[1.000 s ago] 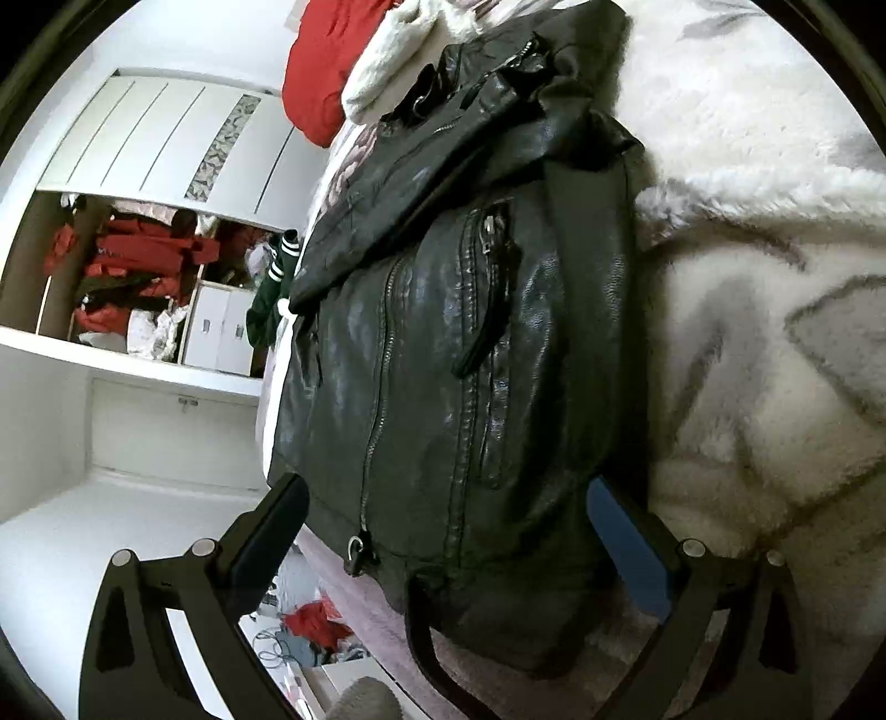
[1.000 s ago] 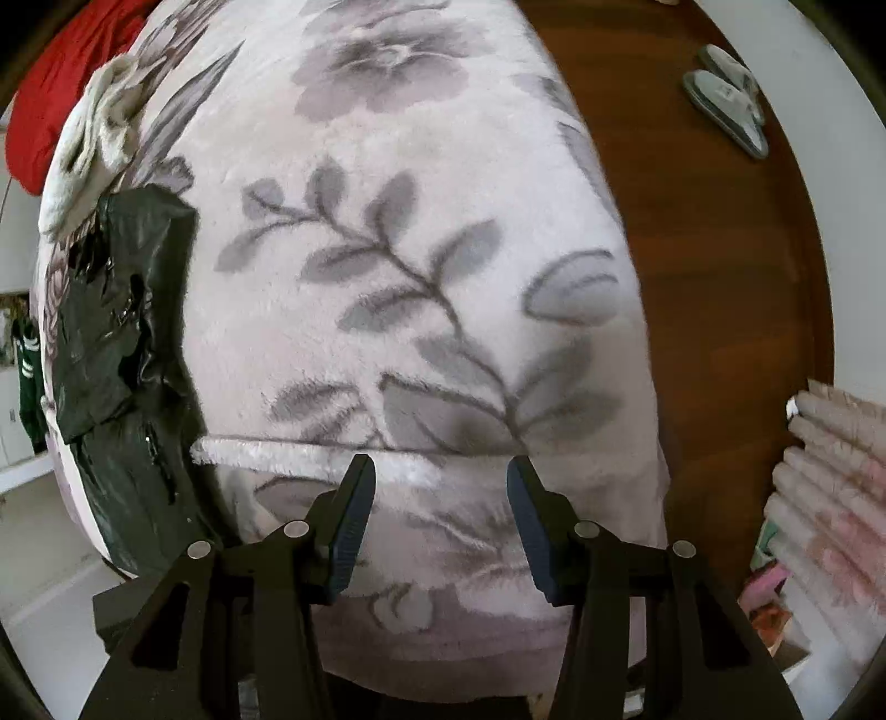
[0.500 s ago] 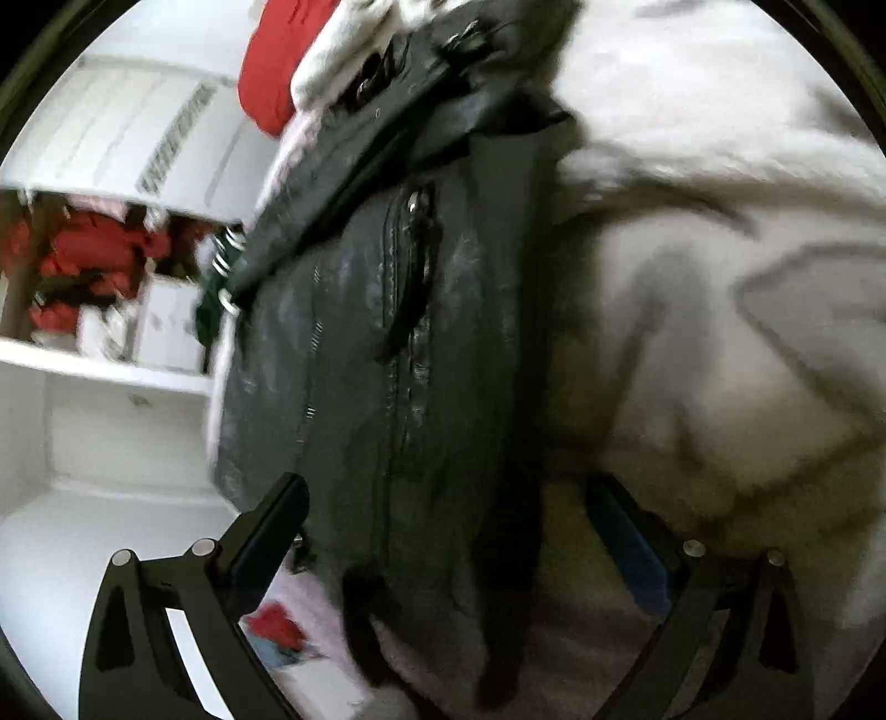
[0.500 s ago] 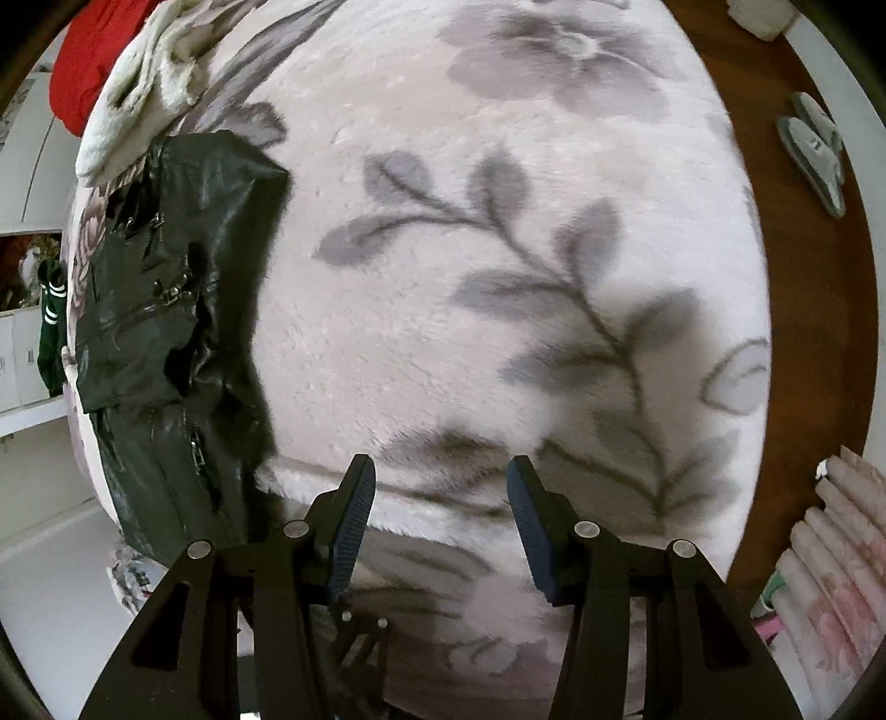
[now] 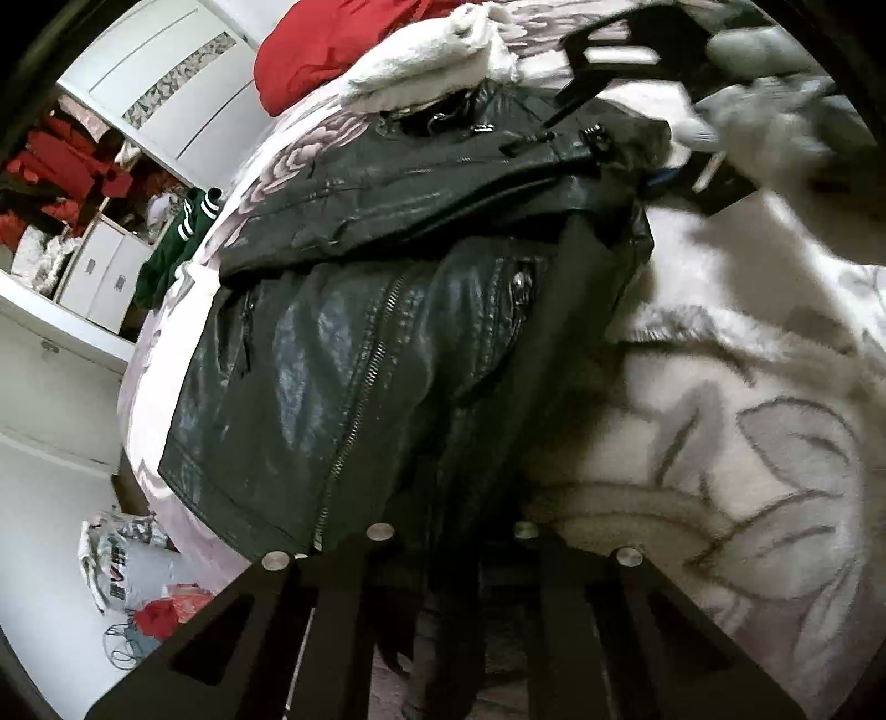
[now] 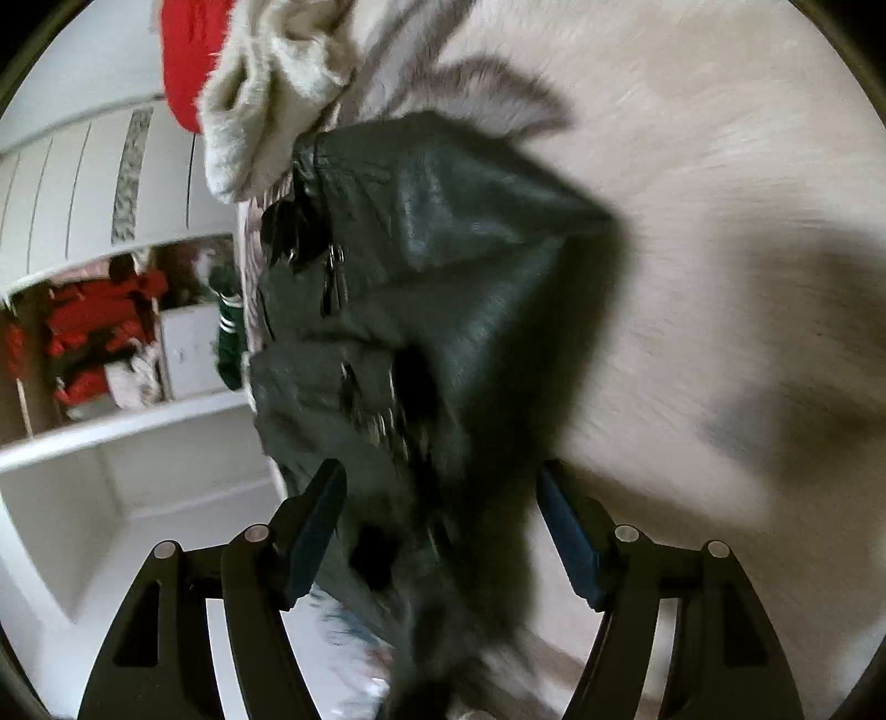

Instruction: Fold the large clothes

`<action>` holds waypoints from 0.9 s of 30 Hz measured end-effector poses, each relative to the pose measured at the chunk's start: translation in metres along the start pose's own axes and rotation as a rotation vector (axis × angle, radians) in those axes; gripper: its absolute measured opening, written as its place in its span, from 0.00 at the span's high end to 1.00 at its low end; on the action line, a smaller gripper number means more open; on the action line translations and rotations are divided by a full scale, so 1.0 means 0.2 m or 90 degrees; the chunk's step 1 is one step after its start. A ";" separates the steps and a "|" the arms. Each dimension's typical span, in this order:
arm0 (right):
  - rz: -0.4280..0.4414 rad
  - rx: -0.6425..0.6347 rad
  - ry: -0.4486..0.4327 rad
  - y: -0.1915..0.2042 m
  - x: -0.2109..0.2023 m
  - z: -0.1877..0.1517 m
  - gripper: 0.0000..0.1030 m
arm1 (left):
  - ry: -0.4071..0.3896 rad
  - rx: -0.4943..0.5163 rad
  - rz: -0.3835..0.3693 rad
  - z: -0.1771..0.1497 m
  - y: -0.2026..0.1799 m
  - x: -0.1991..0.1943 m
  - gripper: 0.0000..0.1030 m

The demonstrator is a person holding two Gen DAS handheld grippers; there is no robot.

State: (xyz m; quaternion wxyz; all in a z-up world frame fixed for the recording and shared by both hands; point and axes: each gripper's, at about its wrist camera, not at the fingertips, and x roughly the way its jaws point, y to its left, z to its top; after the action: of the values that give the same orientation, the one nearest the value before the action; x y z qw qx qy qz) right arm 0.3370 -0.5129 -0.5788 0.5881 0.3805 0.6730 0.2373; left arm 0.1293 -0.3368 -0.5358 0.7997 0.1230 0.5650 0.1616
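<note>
On the floral blanket (image 5: 747,443) lies the black leather jacket (image 5: 360,360), half folded: heavy, stiff, slick; best taken by hem or seam. Left gripper (image 5: 451,540), wide a second ago, is closing on its hem. Right gripper (image 6: 440,520), formerly over bare blanket, now straddles the jacket, jaws opening, pads clear.

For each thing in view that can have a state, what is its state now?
Black leather jacket: partly folded on the bed, front zipper closed.
Left hand-held gripper: jaws closing on the jacket's hem.
Right hand-held gripper: jaws opening, jacket between them, pads not pressing.
Wardrobe: open, clothes visible inside.
Red garment: crumpled at the bed's far end.
</note>
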 end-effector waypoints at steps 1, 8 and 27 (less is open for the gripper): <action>0.015 0.017 0.001 0.00 0.04 0.02 0.30 | 0.003 -0.006 -0.008 0.01 0.02 0.00 0.91; -0.013 0.086 -0.062 0.28 0.08 -0.01 0.74 | -0.006 -0.074 -0.087 0.04 0.34 -0.07 0.93; -0.451 -0.122 0.047 1.82 1.47 -0.05 0.70 | 0.181 -0.455 -0.401 -0.12 1.79 0.88 0.87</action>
State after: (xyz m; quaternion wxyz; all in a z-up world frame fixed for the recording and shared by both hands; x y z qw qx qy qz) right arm 0.4074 -0.0613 -0.4768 0.6419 0.0581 0.7587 0.0947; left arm 0.1176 0.0623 -0.5595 0.7167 -0.3587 0.5876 0.1111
